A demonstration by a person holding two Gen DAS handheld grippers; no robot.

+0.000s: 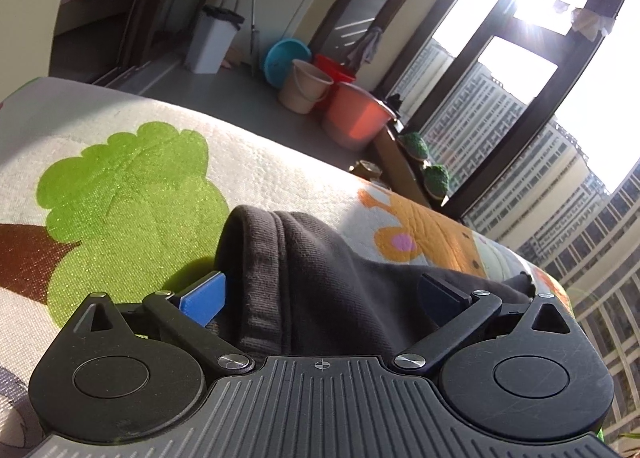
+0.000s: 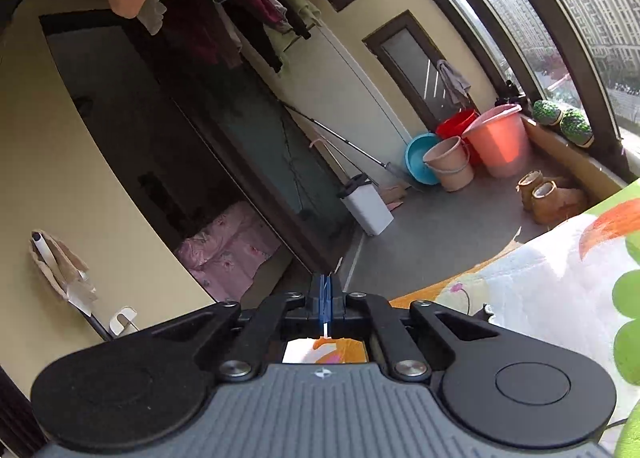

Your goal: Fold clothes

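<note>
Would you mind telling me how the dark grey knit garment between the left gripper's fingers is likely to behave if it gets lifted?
The dark grey knit garment would probably droop limply, since it already bunches in soft folds between the open left gripper. Its thick ribbed hem suggests some weight. The textured knit should grip the blue finger pad rather than slip.

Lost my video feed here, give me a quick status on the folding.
Left gripper open, straddling bunched dark grey garment on printed mat. Right gripper shut, empty, off the mat edge. Nothing blocking.
</note>
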